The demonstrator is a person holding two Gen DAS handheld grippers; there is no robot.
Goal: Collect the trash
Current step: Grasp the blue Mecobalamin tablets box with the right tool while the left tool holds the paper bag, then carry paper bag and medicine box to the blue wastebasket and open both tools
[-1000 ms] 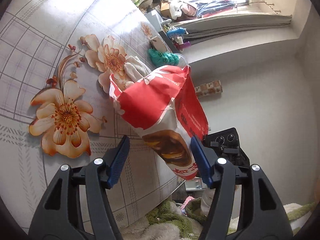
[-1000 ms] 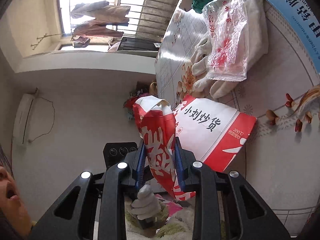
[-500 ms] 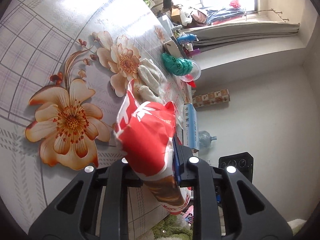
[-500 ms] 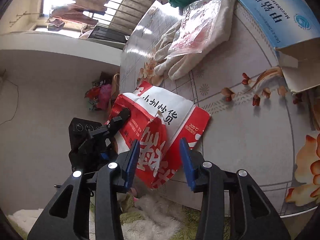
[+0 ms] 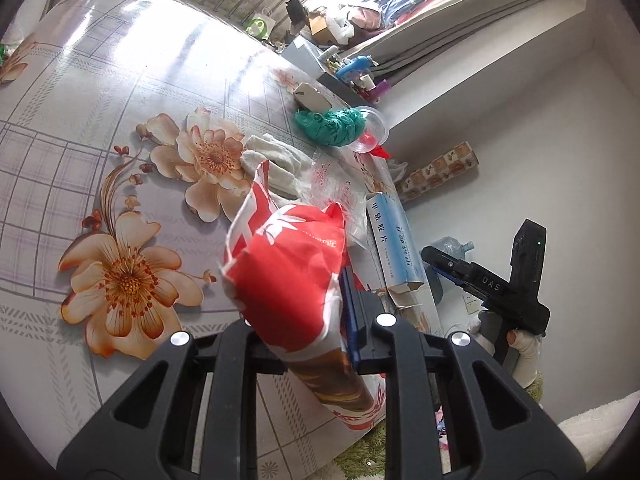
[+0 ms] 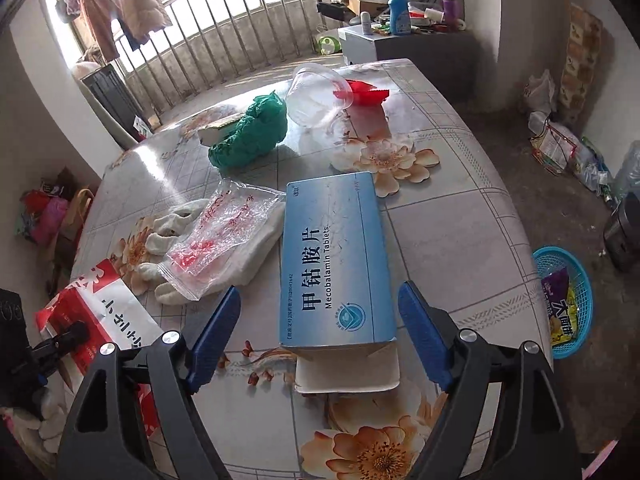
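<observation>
A: What's different from a second ago?

B: The red snack bag (image 5: 292,280) has changed hands. The right tongs (image 6: 320,332) had it pinched then; now their jaws are opening with nothing pressed between them, and they hang over the blue tablet box (image 6: 332,260). The left tongs (image 5: 312,320), wide a second ago, are now clamped narrow on the bag and hold it up off the bench (image 5: 100,100).

A: So what does that mean for the job?

B: The bag is secured in one hand, and I'd judge the right one is free for the next piece, probably the box.

A: Any room to work?

B: The box lies near the bench's front edge, its open flap toward the tongs. To its left, touching it, are the clear wrapper (image 6: 224,240) and white gloves (image 6: 180,248); its right side is bare. The blue basket (image 6: 564,304) sits on the floor beyond the right edge, already holding a wrapper.
</observation>
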